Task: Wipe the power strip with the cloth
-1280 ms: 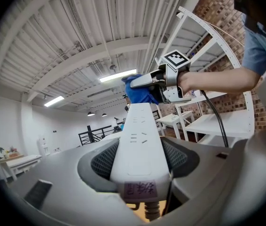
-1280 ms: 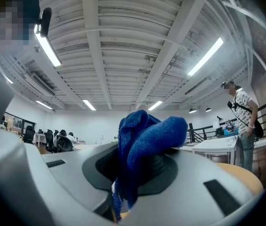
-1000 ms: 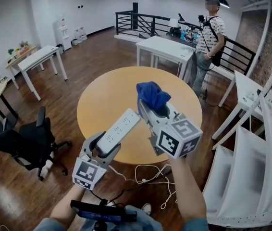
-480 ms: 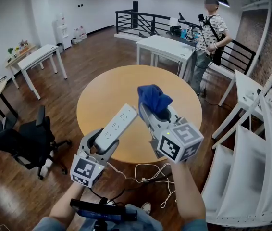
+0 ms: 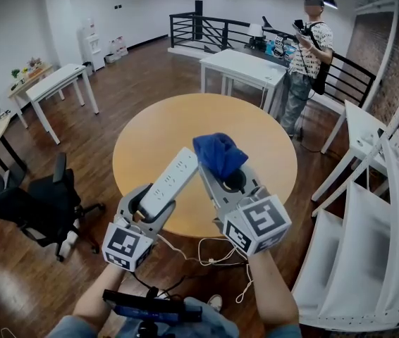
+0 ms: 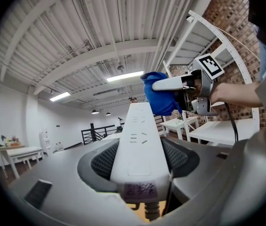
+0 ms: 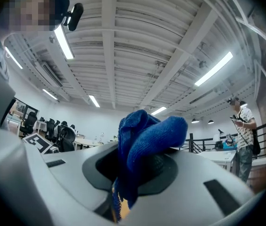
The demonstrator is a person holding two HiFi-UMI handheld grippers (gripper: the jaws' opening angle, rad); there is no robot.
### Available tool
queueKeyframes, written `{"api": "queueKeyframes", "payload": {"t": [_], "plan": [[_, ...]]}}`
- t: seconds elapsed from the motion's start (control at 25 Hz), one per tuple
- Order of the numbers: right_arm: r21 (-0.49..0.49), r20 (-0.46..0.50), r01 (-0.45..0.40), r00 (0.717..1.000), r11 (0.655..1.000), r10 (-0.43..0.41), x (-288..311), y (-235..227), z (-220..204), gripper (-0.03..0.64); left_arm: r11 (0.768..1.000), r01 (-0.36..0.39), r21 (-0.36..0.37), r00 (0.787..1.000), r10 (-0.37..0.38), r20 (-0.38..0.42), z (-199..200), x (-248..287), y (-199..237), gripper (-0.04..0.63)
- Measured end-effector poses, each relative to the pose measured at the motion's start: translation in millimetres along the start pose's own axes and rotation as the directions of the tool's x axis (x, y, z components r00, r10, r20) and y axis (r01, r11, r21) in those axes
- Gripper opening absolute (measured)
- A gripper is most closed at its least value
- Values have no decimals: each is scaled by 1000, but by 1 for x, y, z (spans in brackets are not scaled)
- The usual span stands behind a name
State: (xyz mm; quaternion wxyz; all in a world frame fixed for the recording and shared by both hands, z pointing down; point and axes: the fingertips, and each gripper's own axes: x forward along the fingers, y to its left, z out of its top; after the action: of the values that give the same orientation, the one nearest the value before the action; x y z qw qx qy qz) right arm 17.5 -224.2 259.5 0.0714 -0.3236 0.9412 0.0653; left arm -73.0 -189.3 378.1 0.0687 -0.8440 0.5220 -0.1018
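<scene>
Both held above the round desk [image 5: 146, 136]: left gripper [image 5: 150, 206] jaws clamped on power strip [image 5: 171, 183], right gripper [image 5: 222, 178] jaws clamped on blue cloth [image 5: 218, 153], cloth just beside strip's far end.

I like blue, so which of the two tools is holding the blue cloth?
The right tool, on the right in the head view, clamps the blue cloth; the left tool holds the white power strip instead.

Left tool [image 5: 151, 204] clamped, right tool [image 5: 222, 172] clamped
</scene>
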Motion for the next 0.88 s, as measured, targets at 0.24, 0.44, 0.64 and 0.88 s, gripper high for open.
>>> {"api": "queueKeyframes", "payload": {"t": [0.24, 0.44, 0.64, 0.88], "plan": [[2, 14, -20, 1000, 1000, 20, -4, 16, -8, 75, 1000, -6, -15, 1000, 7, 8, 4, 4, 1, 284], [13, 19, -40, 999, 999, 40, -5, 29, -14, 75, 1000, -4, -24, 1000, 4, 18, 9, 7, 1, 284], [19, 29, -53, 998, 998, 53, -4, 40, -21, 75, 1000, -4, -31, 1000, 4, 19, 10, 10, 1, 284], [48, 5, -84, 997, 995, 83, -4, 56, -31, 75, 999, -6, -45, 1000, 7, 23, 13, 12, 0, 283]]}}
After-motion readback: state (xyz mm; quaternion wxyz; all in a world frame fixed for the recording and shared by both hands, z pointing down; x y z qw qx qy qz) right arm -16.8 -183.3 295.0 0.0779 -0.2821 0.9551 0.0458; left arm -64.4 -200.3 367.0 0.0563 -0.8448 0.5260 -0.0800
